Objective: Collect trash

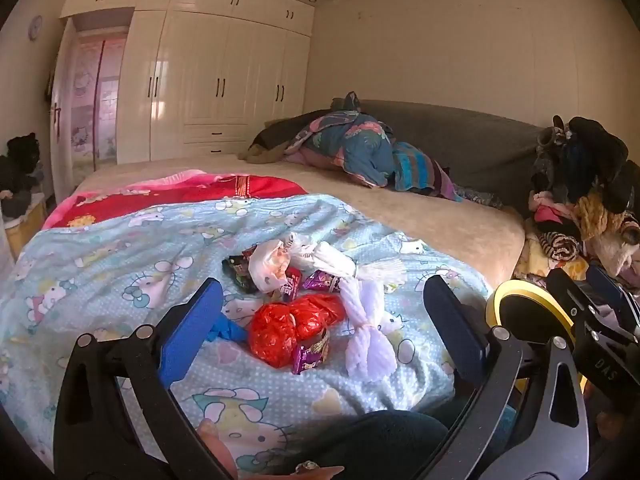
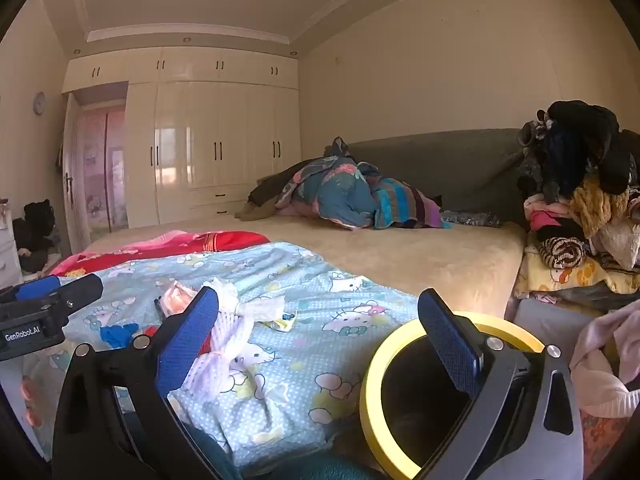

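- Trash pile sits mid-blanket (image 1: 120, 248), between the wide-spread, empty left gripper (image 1: 324, 320) and the far bedding; bin (image 2: 374, 364) near right, under the equally wide right gripper (image 2: 320, 344)
- Red plastic bag (image 1: 294, 326): light, crinkly, probably slippery, so pinch its bunched middle
- White net wrap (image 1: 370, 340): soft
- Purple wrappers (image 1: 310, 356): flimsy, grab an edge

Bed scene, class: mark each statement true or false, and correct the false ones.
1. The red bag lies on the cartoon quilt. True.
2. The left gripper holds the red bag. False: its jaws are open and hold nothing.
3. The bin has a yellow rim. True.
4. The wardrobe doors stand open. False: they are closed.
5. The right gripper is shut. False: it is open.
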Demonstrator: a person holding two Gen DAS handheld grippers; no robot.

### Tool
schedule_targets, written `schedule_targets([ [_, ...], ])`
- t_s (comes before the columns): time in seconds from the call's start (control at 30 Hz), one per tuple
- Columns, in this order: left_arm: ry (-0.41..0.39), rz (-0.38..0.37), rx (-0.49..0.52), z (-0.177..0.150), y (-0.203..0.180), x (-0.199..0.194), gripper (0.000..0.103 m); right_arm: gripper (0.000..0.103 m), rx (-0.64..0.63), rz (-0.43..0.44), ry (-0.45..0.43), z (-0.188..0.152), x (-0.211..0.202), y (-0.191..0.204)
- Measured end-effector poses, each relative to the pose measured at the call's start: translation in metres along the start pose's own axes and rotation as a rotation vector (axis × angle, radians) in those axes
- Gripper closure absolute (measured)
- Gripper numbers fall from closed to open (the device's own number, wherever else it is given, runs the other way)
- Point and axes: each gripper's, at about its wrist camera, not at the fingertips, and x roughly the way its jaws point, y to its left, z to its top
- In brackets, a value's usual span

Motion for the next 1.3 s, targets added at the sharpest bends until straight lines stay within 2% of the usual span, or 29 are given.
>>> schedule_targets([
  [0.03,-0.019,0.006,0.005,0.0,0.0,-0.001,0.011,0.006,0.005,-0.001,-0.007,0.0,-0.001,0.0],
  [1.3,-0.03,-0.018,0.012,0.0,-0.006,-0.008,0.011,0.006,-0.004,-0.003,0.009,-0.008,0.002,0.003],
])
